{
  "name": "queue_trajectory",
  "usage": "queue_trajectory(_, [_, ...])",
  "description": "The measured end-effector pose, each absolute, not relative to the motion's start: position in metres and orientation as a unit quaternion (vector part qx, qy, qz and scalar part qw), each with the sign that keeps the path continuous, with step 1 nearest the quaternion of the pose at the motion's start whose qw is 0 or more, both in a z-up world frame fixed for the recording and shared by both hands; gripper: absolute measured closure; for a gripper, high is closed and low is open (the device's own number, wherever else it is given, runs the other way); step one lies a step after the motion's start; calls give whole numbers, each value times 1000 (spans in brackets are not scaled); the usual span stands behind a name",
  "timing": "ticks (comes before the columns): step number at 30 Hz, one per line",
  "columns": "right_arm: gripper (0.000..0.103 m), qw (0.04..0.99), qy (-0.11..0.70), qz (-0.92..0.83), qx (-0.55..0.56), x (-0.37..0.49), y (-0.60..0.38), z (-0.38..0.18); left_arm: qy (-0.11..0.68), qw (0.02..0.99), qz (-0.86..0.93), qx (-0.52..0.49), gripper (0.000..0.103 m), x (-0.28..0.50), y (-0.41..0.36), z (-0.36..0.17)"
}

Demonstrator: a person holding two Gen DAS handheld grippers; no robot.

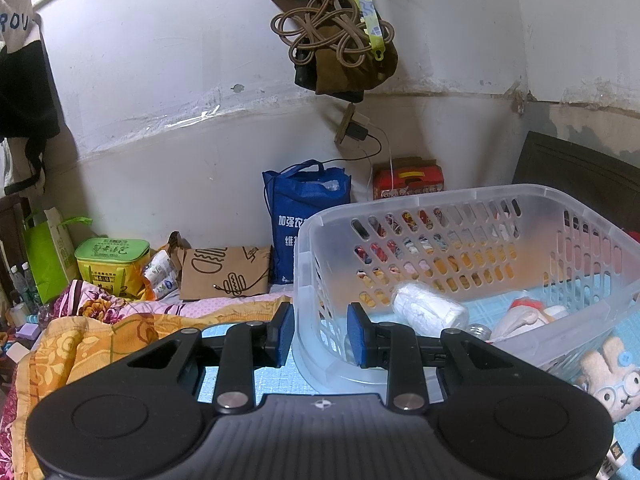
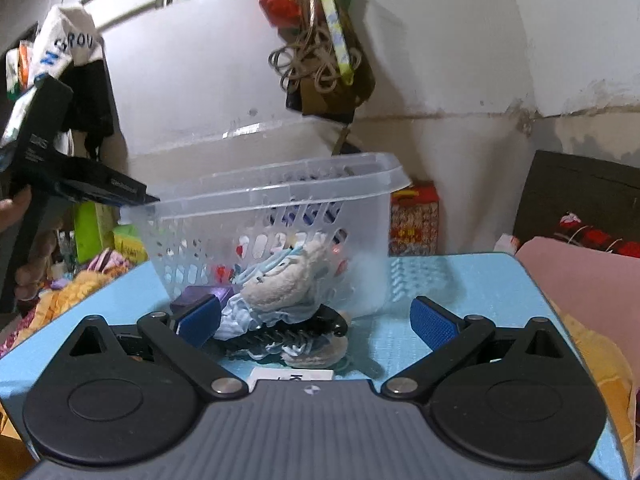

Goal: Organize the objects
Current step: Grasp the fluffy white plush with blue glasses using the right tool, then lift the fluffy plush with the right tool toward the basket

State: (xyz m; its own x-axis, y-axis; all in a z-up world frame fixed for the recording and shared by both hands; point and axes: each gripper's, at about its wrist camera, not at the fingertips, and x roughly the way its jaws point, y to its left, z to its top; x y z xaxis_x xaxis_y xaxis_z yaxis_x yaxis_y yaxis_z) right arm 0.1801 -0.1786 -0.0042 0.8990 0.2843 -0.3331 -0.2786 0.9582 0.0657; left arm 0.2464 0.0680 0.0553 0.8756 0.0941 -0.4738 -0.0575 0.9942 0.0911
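Reading "ROU" on hanging shirt [image 1: 16,28]

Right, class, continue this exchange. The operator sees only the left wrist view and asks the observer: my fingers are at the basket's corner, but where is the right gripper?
Observer: The right gripper hangs open in front of the basket, low over the blue table.
Operator: Anything between its fingers?
Observer: The plush toy, lying on a black hair clip.
Operator: Anything else close by?
Observer: A purple box sits right beside one finger.
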Motion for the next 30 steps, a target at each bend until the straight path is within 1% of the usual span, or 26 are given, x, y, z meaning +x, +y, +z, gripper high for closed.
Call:
queue_trajectory(6, [0, 970, 182, 160, -15, 199, -155, 0, 247, 968, 39, 37, 70, 247, 69, 56])
queue_trajectory(9, [1, 966, 203, 157, -33, 213, -142, 0, 247, 968, 39, 36, 70, 247, 69, 56])
queue_trajectory(10, [5, 964, 213, 156, -38, 217, -139, -2, 247, 968, 39, 36, 70, 248, 69, 56])
queue_trajectory(11, [12, 962, 222, 153, -42, 221, -137, -3, 246, 968, 38, 36, 70, 248, 69, 56])
queue_trajectory(12, [16, 960, 231, 150, -48, 224, -136, -4, 247, 968, 38, 35, 70, 248, 69, 56])
queue_trajectory(13, [29, 958, 238, 150, -54, 225, -135, -7, 247, 968, 38, 35, 70, 249, 69, 57])
queue_trajectory(14, [38, 956, 244, 150, -62, 226, -134, -9, 247, 968, 37, 34, 70, 249, 69, 57])
queue_trajectory(15, [38, 955, 247, 147, -74, 225, -133, -12, 246, 968, 36, 33, 70, 249, 70, 57])
queue_trajectory(16, [41, 956, 241, 146, -84, 222, -132, -15, 246, 968, 36, 32, 70, 249, 70, 57])
queue_trajectory(17, [47, 957, 236, 147, -86, 220, -132, -15, 246, 968, 35, 32, 70, 249, 70, 57])
queue_trajectory(18, [49, 957, 234, 148, -81, 218, -133, -15, 246, 968, 35, 32, 70, 249, 69, 57])
queue_trajectory(19, [57, 959, 229, 149, -77, 215, -134, -13, 246, 968, 35, 32, 70, 249, 70, 57])
queue_trajectory(20, [61, 961, 222, 150, -70, 212, -136, -10, 246, 968, 35, 32, 70, 249, 70, 57])
queue_trajectory(24, [62, 973, 177, 138, -55, 194, -146, 10, 246, 968, 35, 31, 70, 249, 69, 57])
queue_trajectory(30, [62, 981, 131, 141, -29, 171, -165, 39, 246, 968, 35, 31, 70, 248, 69, 56])
